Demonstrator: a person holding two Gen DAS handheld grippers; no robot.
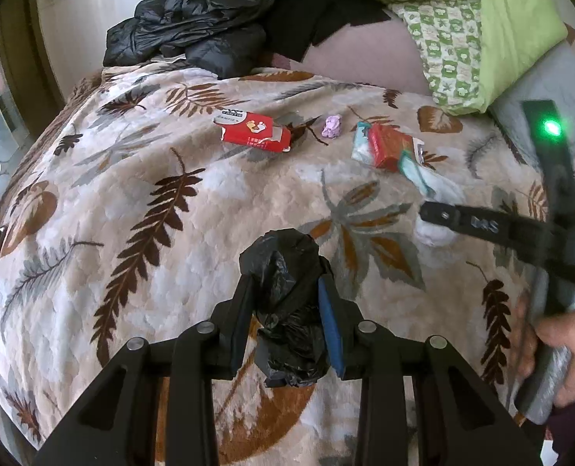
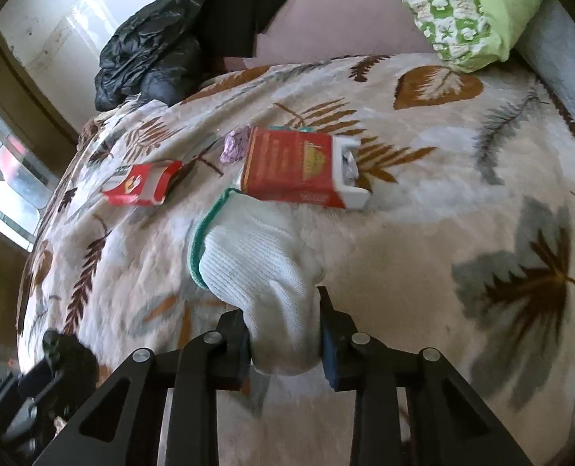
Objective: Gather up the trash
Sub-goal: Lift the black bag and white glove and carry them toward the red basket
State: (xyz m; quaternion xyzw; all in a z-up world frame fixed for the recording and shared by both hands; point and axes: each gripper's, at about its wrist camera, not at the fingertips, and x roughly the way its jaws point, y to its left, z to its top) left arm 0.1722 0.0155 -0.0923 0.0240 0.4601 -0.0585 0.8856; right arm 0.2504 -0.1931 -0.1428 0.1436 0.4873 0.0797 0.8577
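A crumpled black trash bag [image 1: 287, 303] sits between the fingers of my left gripper [image 1: 285, 275], which is shut on it above the leaf-patterned blanket [image 1: 151, 233]. My right gripper [image 2: 277, 305] is shut on one end of a white knitted glove [image 2: 256, 256] with a green cuff; the glove's other end runs under a red cigarette box [image 2: 291, 171]. A flattened red pack [image 2: 143, 186] and a small purple crumpled wrapper [image 2: 233, 147] lie to the left of that box. The left wrist view shows the same pack [image 1: 254, 132], wrapper [image 1: 332, 126] and box [image 1: 388, 149] farther back.
A black puffy jacket [image 1: 194, 31] lies at the far side of the bed. A green patterned quilt [image 1: 462, 19] is bunched at the back right. A person's hand [image 1: 563, 353] holds the right gripper's handle. A window is at the left, beyond the bed's edge.
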